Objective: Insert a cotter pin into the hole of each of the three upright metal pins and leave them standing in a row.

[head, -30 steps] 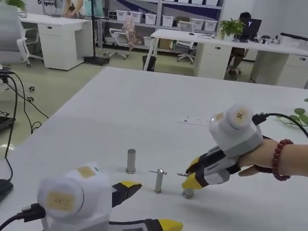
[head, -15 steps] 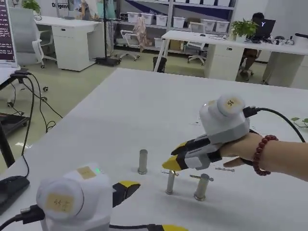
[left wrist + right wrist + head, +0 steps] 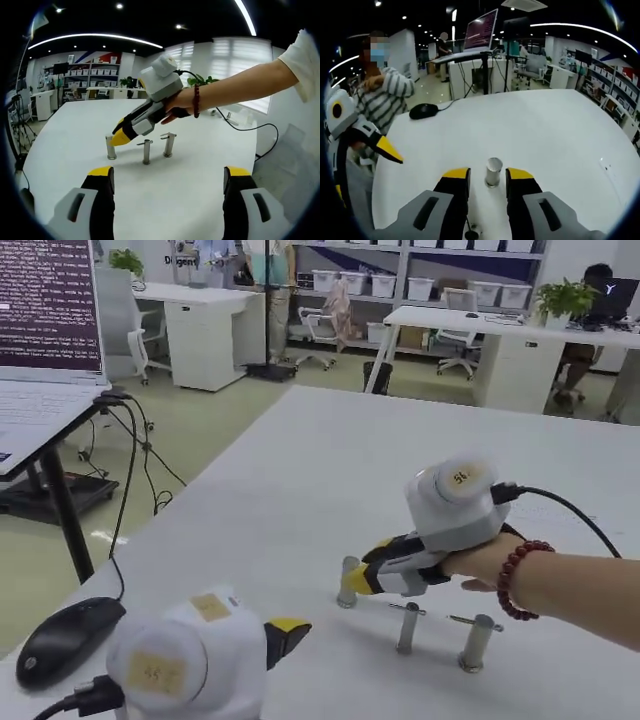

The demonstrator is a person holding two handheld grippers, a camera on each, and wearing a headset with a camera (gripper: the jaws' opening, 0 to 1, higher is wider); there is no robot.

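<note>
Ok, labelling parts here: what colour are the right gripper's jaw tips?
Yellow tips on the right gripper, dark grey behind; clearest in the right gripper view.

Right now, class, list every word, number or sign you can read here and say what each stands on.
"56", or near it, not sharp: round sticker on top of the right gripper.
White "Y": dark monitor on the far desk.
Laptop screen text: too small to read.
Yellow stickers on the left gripper: blurred.
Wall sign at the back: cut off, unreadable.
</note>
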